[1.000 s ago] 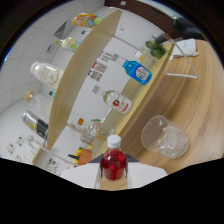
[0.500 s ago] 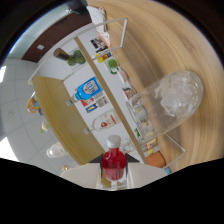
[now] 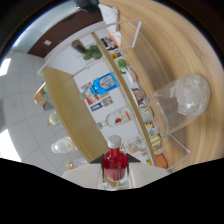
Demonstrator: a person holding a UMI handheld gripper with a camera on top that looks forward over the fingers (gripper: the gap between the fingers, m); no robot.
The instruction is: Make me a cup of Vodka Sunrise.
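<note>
A: What differs from half a second ago?

B: The whole view has rolled further. The shelf [image 3: 75,110] with its wooden dividers now runs almost upright through the scene, and the glass [image 3: 182,102], packed with ice, lies on its side against the wooden bench [image 3: 165,45], bigger and closer than before. The red bottle [image 3: 114,162] hasn't shifted in relation to the gripper [image 3: 115,175].

A: And the gripper itself?

B: Clamped on the red bottle, one finger pressing each flank, the white cap pointing ahead toward the shelf.

A: Going left to right, what's there?

B: A round clear bottle [image 3: 63,146] on the shelf's far side, then the blue bottle [image 3: 104,83] and a clear bottle with a red label [image 3: 117,119], a plant [image 3: 91,51] above them, then the glass well to the side of the fingers.

A: Any writing you can read?

B: None. The labels are too blurred to make out.
</note>
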